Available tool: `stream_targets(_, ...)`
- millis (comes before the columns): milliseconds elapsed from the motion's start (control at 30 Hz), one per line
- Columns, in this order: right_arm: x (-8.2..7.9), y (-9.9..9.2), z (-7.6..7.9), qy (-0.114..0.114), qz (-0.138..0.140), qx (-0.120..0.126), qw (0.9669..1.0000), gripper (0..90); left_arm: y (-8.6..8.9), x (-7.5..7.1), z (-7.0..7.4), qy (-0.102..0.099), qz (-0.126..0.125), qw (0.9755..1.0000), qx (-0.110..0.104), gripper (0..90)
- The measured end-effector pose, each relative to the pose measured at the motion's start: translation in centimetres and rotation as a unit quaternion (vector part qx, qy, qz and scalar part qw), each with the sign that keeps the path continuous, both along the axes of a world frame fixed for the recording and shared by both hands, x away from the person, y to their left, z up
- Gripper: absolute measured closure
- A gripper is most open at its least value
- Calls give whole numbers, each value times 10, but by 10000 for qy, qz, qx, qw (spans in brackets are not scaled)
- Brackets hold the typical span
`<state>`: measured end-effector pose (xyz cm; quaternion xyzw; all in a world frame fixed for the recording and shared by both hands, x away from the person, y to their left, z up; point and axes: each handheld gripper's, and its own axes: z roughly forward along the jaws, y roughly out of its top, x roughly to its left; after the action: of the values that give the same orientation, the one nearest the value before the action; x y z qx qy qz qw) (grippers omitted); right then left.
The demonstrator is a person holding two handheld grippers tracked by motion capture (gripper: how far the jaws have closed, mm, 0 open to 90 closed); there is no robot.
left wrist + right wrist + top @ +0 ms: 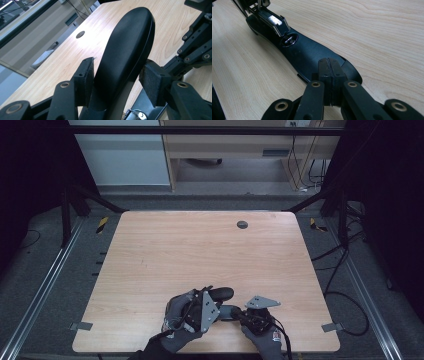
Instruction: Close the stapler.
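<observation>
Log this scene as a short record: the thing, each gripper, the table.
thing: black stapler, hinged open, base flat on the table
top arm: raised, rising between the left jaws
left gripper: one pad on each side of the top arm; whether they press is unclear
right gripper: jaws shut, pads together, at the end of the base
table: light wood, with a round grey cap near the far edge
hands: gloved, at the near edge
</observation>
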<state>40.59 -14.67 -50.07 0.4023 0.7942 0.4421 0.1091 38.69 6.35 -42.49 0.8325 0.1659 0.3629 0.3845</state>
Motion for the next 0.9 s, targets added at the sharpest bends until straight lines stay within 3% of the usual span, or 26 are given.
stream_targets(900, -1, 0, 0, -35, 4, -38, 10000, 900, -15, 0, -19, -39, -191, 9987, 478, 437)
